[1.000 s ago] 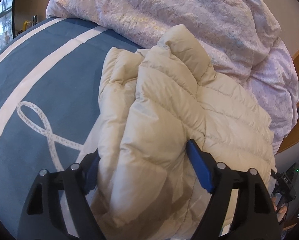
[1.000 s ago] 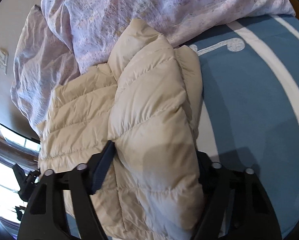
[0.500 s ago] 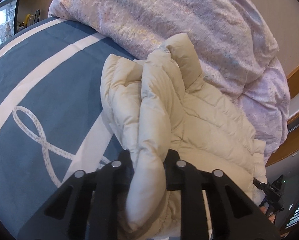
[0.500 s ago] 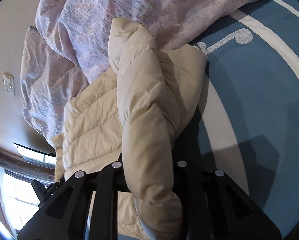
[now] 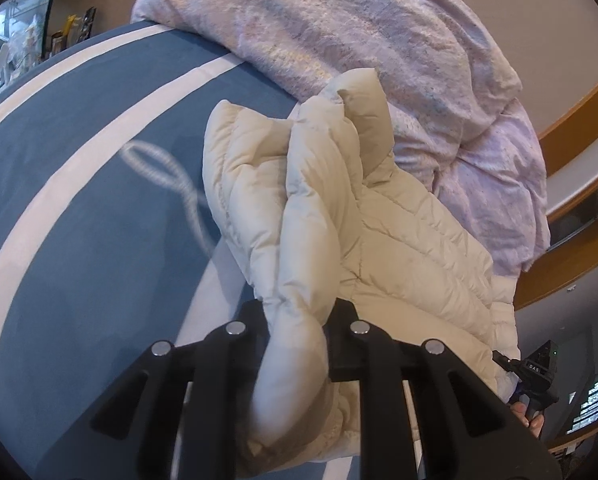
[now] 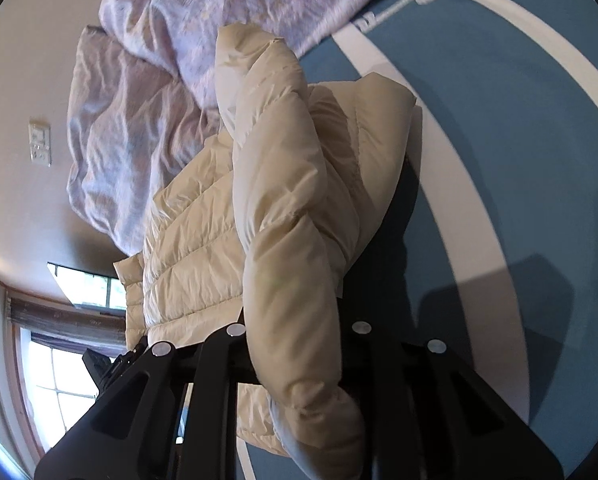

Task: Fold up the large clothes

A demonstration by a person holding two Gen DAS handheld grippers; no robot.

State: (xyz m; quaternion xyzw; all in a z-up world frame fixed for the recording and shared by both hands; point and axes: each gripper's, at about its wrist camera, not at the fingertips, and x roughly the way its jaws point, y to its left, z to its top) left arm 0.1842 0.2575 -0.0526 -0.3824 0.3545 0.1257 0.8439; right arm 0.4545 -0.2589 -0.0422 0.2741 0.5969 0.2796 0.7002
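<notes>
A cream quilted puffer jacket [image 5: 399,248] lies on a blue bed cover [image 5: 79,168] with white stripes. My left gripper [image 5: 297,320] is shut on a bunched fold of the jacket's near edge, the padding bulging up between its black jaws. In the right wrist view the same cream jacket [image 6: 195,240] is pinched by my right gripper [image 6: 295,328], and a thick roll of it hangs over the jaws. That edge is lifted off the bed, with a dark shadow under it. The other gripper [image 5: 537,372] shows small at the left wrist view's lower right, with a hand on it.
A crumpled lilac duvet [image 5: 379,40] is heaped behind the jacket against a beige wall. A wall switch plate [image 6: 39,142] and a window [image 6: 59,364] show at the right wrist view's left. Wooden trim [image 5: 579,128] runs along the wall at right.
Both grippers went from open around the jacket's edge to shut on it. Since then both have drawn back and up, lifting the pinched folds off the bed.
</notes>
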